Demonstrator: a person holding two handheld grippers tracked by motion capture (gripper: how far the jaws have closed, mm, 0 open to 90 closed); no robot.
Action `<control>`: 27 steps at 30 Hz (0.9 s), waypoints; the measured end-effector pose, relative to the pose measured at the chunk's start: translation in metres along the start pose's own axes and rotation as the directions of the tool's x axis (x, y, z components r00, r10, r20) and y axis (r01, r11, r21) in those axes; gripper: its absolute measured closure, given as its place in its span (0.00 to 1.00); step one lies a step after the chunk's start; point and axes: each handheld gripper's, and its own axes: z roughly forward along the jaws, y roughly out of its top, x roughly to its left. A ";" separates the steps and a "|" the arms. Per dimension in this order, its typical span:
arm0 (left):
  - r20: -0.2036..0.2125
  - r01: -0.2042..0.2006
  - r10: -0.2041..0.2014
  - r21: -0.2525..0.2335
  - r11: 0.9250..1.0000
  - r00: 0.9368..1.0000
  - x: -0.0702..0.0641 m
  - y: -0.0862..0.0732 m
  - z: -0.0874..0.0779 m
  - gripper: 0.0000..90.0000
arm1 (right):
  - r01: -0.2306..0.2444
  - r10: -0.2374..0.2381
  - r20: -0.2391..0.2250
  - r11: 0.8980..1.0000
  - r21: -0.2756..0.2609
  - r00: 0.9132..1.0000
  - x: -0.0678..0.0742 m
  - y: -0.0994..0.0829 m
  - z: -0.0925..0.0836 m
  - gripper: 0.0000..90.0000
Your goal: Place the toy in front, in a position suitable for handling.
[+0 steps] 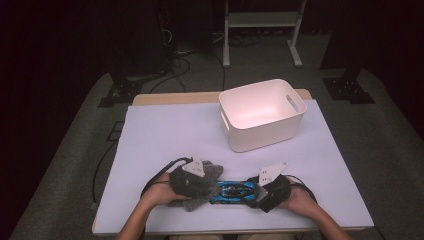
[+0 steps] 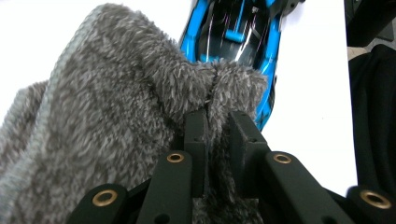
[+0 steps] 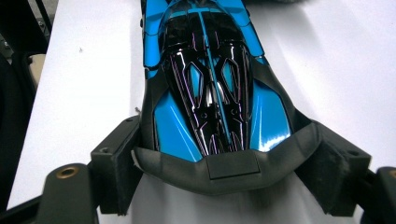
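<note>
White table (image 1: 165, 130) — left claw (image 2: 217, 128) pinching grey cloth (image 2: 116, 116)

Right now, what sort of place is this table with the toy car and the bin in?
Probably a lab or studio set up for recording, not a home. The table wears a plain white cover in a dark room, cables trail over the carpet behind it, and a white equipment stand is at the back.

White table (image 1: 160, 130), white bin (image 1: 261, 117), blue car (image 1: 232, 192), grey cloth (image 1: 202, 186)
</note>
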 end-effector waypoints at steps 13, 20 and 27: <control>0.024 -0.032 0.032 -0.030 0.999 0.999 -0.005 0.013 0.007 0.86 | -0.003 0.003 -0.001 1.000 -0.001 1.000 0.000 0.000 0.000 0.24; 0.062 -0.093 0.095 -0.039 0.995 0.993 -0.013 0.036 0.020 0.86 | -0.006 0.006 -0.001 1.000 -0.002 1.000 0.000 0.000 0.000 0.24; 0.077 -0.084 0.088 -0.047 0.995 0.993 -0.013 0.032 0.019 0.86 | -0.005 0.005 0.000 1.000 -0.002 1.000 0.000 0.000 0.000 0.24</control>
